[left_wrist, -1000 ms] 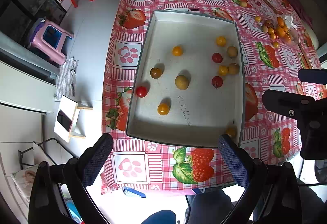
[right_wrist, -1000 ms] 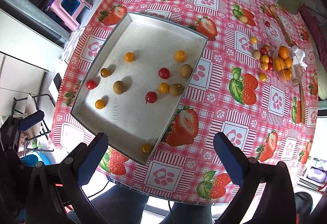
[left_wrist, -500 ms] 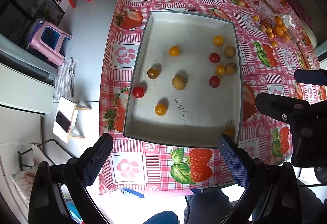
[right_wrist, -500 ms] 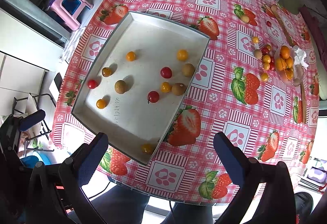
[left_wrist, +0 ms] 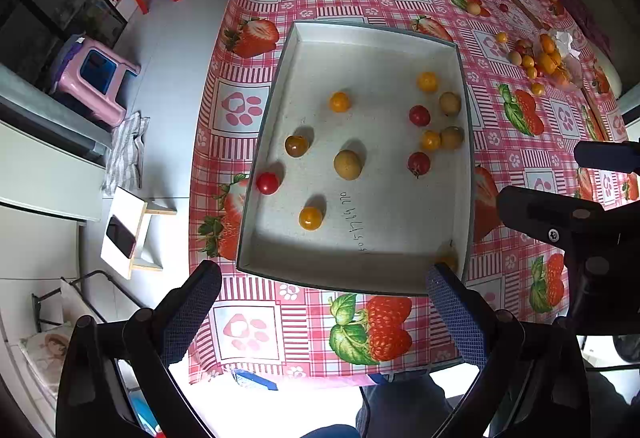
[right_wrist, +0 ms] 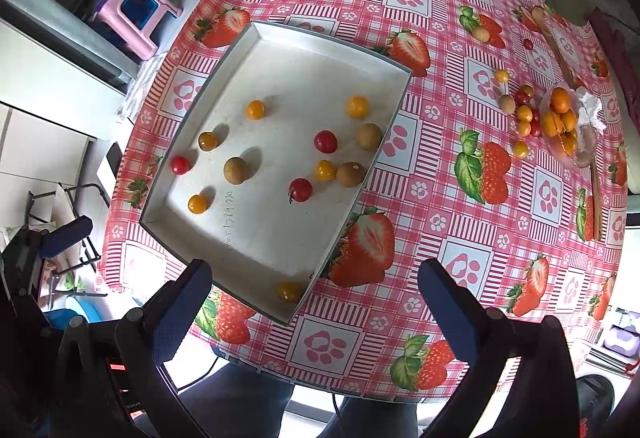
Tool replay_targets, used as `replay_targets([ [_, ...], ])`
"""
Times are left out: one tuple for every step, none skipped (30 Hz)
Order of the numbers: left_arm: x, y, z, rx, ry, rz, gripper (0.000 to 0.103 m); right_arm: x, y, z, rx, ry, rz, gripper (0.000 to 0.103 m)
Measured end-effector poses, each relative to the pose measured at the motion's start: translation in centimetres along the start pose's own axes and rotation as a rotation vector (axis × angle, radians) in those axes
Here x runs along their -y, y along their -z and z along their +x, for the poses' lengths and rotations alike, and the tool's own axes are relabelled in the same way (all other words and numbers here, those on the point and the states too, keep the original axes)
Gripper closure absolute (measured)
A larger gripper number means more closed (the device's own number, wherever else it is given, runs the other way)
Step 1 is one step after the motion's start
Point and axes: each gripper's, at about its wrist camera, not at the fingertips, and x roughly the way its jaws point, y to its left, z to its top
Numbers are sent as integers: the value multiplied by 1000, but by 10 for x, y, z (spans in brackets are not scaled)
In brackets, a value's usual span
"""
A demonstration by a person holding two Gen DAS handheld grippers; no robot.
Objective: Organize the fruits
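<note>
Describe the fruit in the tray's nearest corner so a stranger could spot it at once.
Start at the grey tray on the strawberry tablecloth. In its near right corner lies one orange fruit, tucked against the walls, alone, far from the scattered others.

Small round fruits (left_wrist: 347, 164) scattered in grey tray (left_wrist: 372, 30), more fruits (right_wrist: 524, 114) loose on tablecloth

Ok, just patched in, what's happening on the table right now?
Fruit sorting, between picks. Both grippers are open and empty, held above the near table edge: the left gripper over the tray's near rim, the right gripper beside its corner. A dozen small red, yellow and brownish fruits lie scattered in the tray. More fruit waits in a pile on the tablecloth, far right.
</note>
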Motion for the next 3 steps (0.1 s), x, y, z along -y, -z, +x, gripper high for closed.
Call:
replay_targets([
  [1,-1,-1,3,9,2,0,0,0,0,-1,-1,1,0],
  [2,-1,-1,2,16,4,0,1,0,1,-2,-2,1,0],
  [3,-2,-1,2,20,4,0,1,0,2,-3,-3,2,0],
])
